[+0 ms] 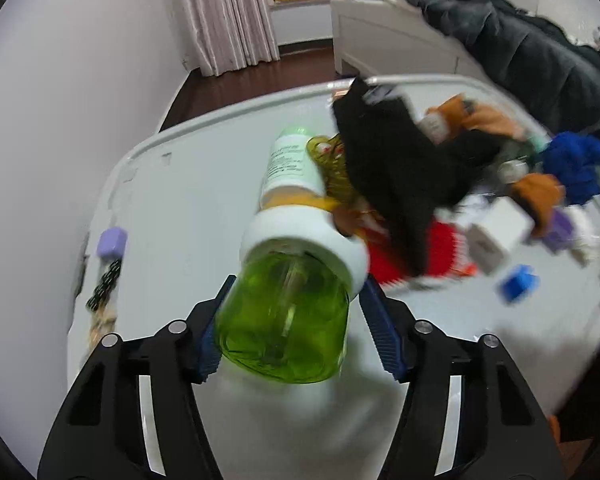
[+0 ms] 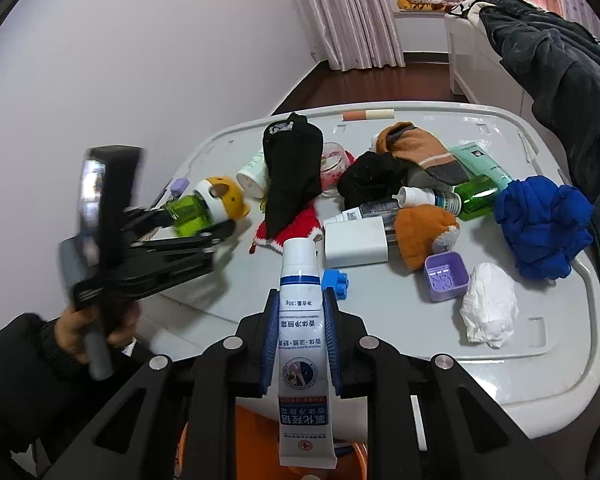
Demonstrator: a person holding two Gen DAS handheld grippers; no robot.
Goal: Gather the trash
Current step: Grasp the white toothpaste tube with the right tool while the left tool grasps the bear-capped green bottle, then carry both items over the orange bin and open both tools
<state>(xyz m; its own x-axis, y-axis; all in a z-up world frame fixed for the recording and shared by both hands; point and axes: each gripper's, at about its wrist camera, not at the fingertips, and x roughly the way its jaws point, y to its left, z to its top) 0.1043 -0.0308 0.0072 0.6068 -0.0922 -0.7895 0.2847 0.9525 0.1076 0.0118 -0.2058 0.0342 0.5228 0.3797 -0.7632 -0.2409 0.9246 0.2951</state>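
Observation:
My left gripper (image 1: 296, 316) is shut on a green bottle (image 1: 284, 320) with a white collar and a yellow top, held above the white table (image 1: 172, 208). The right wrist view shows that bottle (image 2: 188, 210) in the left gripper (image 2: 192, 220) at the table's left side. My right gripper (image 2: 302, 320) is shut on a white and blue tube (image 2: 302, 336), cap pointing away, near the table's front edge (image 2: 500, 392). A crumpled white tissue (image 2: 488, 308) lies on the table at the front right.
The table holds black socks (image 2: 292, 172), orange socks (image 2: 420, 152), a blue cloth (image 2: 544, 224), a white charger box (image 2: 356, 242), a purple case (image 2: 446, 276), a blue brick (image 2: 336, 282), small bottles and tubes. An orange bin (image 2: 356, 456) shows below my right gripper. A dark coat (image 2: 560, 60) hangs at the right.

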